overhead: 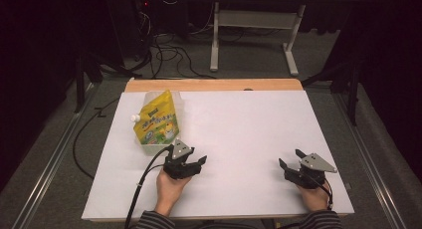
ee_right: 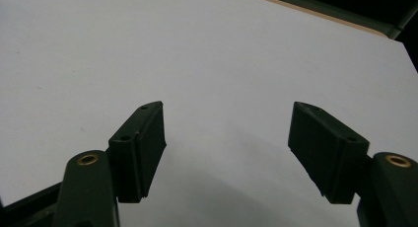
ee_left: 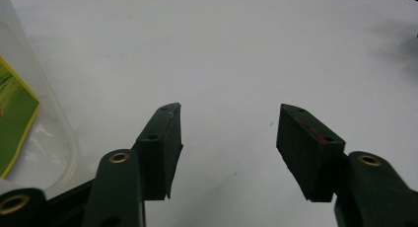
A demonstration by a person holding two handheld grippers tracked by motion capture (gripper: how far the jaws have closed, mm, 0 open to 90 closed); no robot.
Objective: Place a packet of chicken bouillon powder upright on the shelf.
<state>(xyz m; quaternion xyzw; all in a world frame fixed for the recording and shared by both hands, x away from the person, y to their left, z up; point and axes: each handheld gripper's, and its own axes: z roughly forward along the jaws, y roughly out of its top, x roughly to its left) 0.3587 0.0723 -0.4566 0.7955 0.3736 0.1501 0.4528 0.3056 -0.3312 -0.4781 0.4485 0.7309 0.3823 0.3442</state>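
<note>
One white table (overhead: 249,139) carries the lot, and near its far left corner stands one clear plastic tub (overhead: 149,148) with a single yellow pouch (overhead: 156,122) propped in it, leaning back, its white screw cap (overhead: 135,118) poking out over the tub's left edge. From the left gripper view the tub's rounded wall (ee_left: 59,133) and a slice of the pouch's green print (ee_left: 15,113) sit just to the side of the jaws.

The tub looks light and thin-walled, likely to flex or skid if nudged. The pouch looks soft and glossy; I'd guess it sags and slips under a pinch in the belly, so the stiffer top seam or the neck below the cap seems the better hold. How full it is I can't make out from here.

Two grippers: the left gripper (overhead: 198,162) rests just beside the tub's near end, jaws wide with nothing between them; the right gripper (overhead: 291,158) sits well apart near the table's right edge, jaws also wide and empty.
</note>
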